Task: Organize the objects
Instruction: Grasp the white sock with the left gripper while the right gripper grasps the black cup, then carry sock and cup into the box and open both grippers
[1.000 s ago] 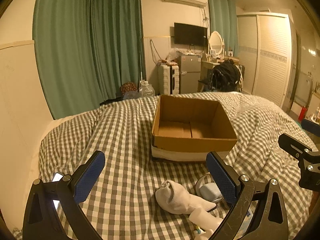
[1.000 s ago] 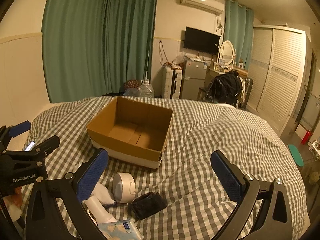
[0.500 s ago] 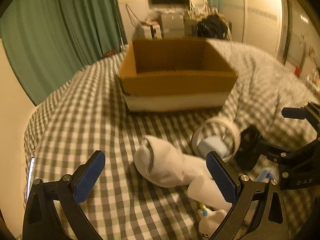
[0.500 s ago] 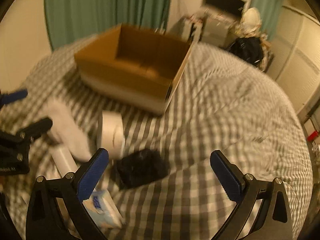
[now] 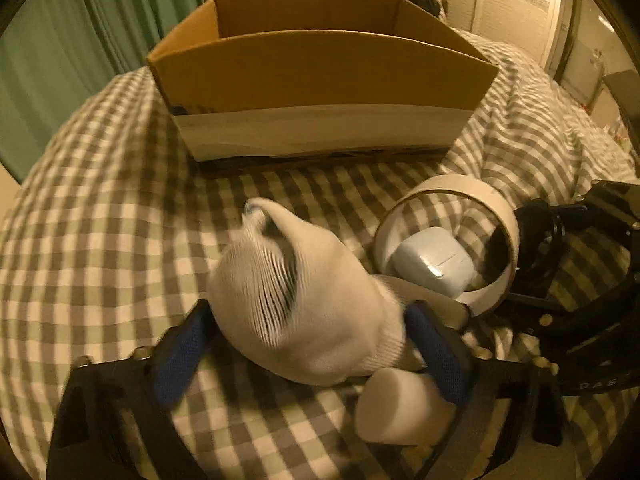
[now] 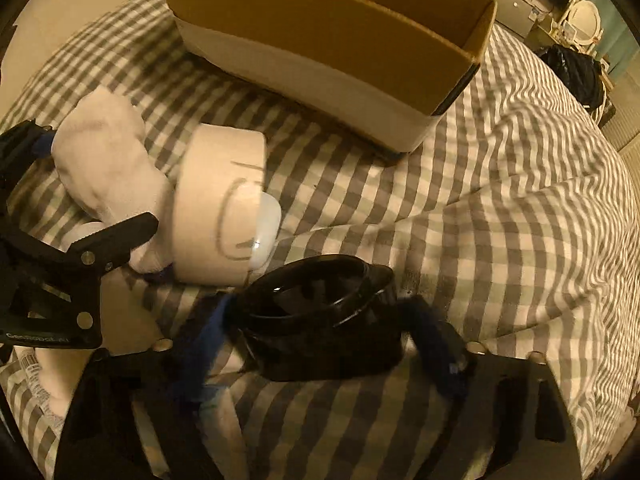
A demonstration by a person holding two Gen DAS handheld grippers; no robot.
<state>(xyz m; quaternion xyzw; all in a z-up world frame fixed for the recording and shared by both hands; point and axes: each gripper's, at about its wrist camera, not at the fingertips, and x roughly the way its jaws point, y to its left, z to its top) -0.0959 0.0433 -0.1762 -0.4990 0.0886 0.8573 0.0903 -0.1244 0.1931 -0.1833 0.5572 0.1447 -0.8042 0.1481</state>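
Observation:
My left gripper (image 5: 308, 344) is closed on a white sock (image 5: 304, 300) lying on the checked bedspread; the sock also shows in the right wrist view (image 6: 104, 160). My right gripper (image 6: 320, 340) is closed on a coiled black belt (image 6: 316, 320). Between them lies a white tape roll (image 5: 448, 240) with a pale blue case (image 5: 432, 264) inside it; the roll also shows in the right wrist view (image 6: 220, 208). An open cardboard box (image 5: 320, 68) stands just beyond.
A white cylinder (image 5: 400, 408) lies under the left gripper's right finger. The checked bedspread (image 6: 500, 200) is rumpled to the right of the box. Green curtains (image 5: 80, 40) hang behind the bed.
Both grippers have dropped down to the bed and gone from wide open to closed, the left around the sock, the right around the black belt.

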